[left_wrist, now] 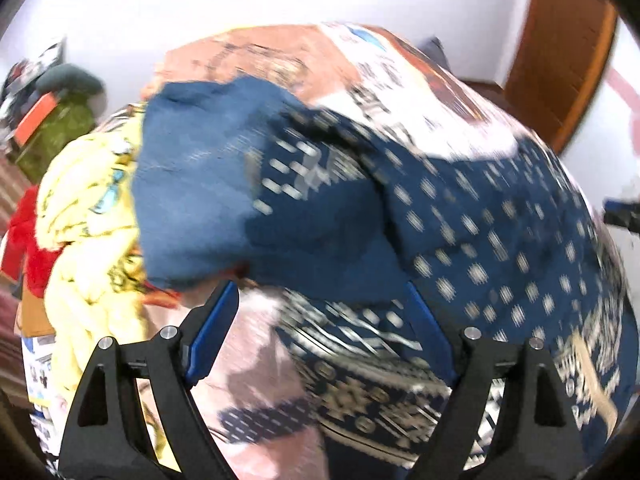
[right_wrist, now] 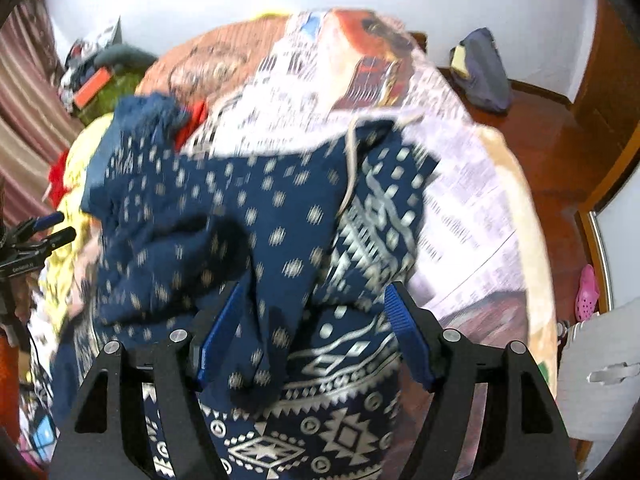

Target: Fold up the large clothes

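Note:
A large navy garment (left_wrist: pixel 480 220) with white dots and geometric bands lies crumpled on the bed, its plain blue inside turned up at the left. A pale drawstring (right_wrist: pixel 352 168) runs over the same garment (right_wrist: pixel 240 200) in the right wrist view. My left gripper (left_wrist: pixel 322 300) stands open just above the cloth's near edge, with pink bedspread and patterned fabric below its gap. My right gripper (right_wrist: pixel 316 300) is open too; a loose fold of the garment lies between its blue pads (right_wrist: pixel 224 332) without being pinched. Each gripper shows at the edge of the other's view.
The printed bedspread (right_wrist: pixel 460 200) covers the bed. A yellow cloth (left_wrist: pixel 88 184) and a red one (left_wrist: pixel 24 240) are heaped at the left. A dark bag (right_wrist: pixel 484 72) sits on the wooden floor by the wall, a pink shoe (right_wrist: pixel 588 292) at the right, a wooden door (left_wrist: pixel 560 60) beyond.

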